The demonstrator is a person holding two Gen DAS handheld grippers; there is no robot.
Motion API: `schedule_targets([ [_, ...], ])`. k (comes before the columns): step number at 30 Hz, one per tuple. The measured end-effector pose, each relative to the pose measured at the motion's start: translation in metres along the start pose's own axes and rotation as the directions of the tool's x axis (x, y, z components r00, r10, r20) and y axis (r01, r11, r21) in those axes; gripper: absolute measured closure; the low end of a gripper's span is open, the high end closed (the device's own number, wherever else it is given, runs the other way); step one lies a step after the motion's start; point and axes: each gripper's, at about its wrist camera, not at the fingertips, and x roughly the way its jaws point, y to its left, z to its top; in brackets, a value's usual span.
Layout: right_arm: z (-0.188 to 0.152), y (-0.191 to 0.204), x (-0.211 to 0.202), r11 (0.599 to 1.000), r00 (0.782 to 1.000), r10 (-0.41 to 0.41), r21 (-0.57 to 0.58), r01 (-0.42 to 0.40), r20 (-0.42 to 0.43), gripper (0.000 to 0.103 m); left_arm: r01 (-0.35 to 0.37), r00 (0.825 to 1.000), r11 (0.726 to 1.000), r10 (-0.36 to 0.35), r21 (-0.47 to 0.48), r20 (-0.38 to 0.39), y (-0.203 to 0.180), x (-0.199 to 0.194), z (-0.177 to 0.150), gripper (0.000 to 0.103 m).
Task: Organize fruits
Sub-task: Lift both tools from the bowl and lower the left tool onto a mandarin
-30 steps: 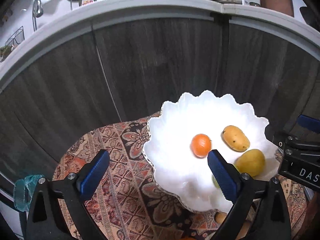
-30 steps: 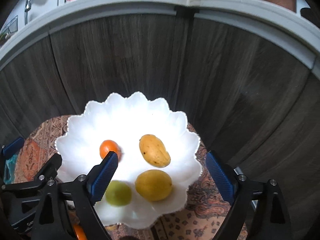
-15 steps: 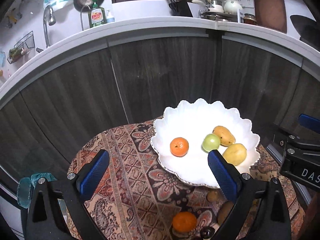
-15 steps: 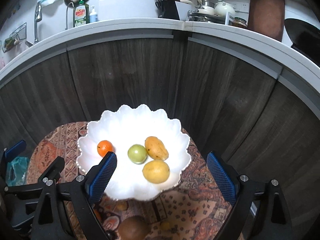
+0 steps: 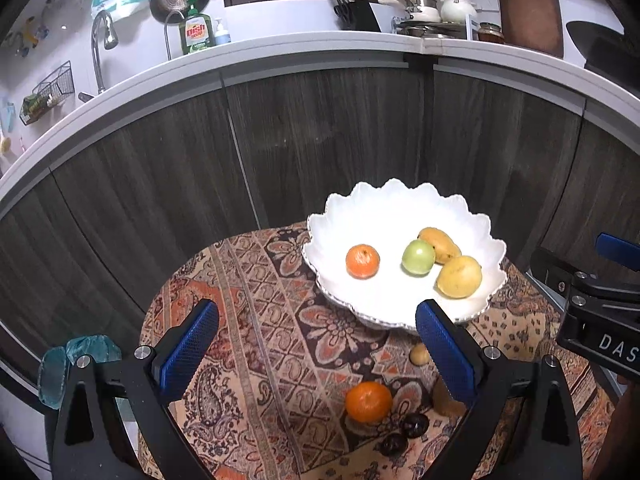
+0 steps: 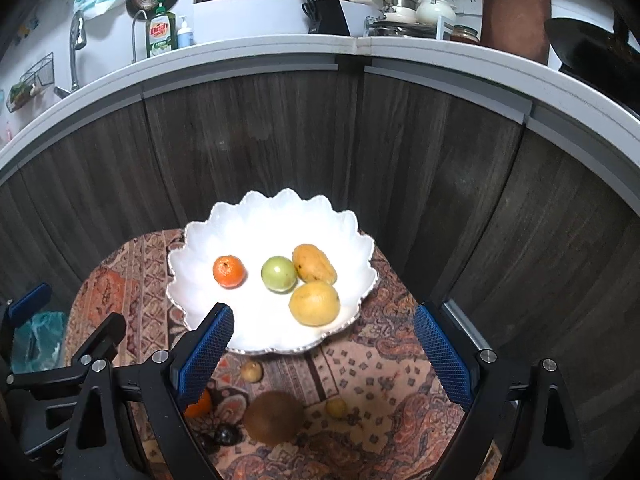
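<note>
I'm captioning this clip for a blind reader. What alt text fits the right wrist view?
A white scalloped bowl on a patterned cloth holds an orange, a green fruit and two yellow fruits, seen between the right gripper's open, empty blue jaws. A brown fruit and smaller fruits lie loose in front.

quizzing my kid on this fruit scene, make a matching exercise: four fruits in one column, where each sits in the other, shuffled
Things:
1. green fruit
2. brown round fruit
3. orange in the white bowl
4. round yellow fruit

Places:
A. alone toward the bowl's left side
B. on the patterned cloth, outside the bowl
C. in the bowl, nearest the front rim
D. in the bowl's middle, beside the mango

Pairs: 1-D, 2-B, 3-A, 4-C
</note>
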Motion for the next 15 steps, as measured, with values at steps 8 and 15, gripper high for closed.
schedule_targets([
  [8,-0.013,-0.001,-0.001,1.0,1.0,-0.013,-0.01,0.013,-0.006,0.011,-0.01,1.0,1.0,0.01,-0.001,-0.014,-0.004,-0.001,-0.015,0.003],
  [15,-0.026,-0.004,0.002,1.0,1.0,-0.013,-0.004,0.013,-0.025,0.011,-0.011,1.0,1.0,0.011,-0.007,-0.017,-0.006,0.003,-0.024,0.003],
])
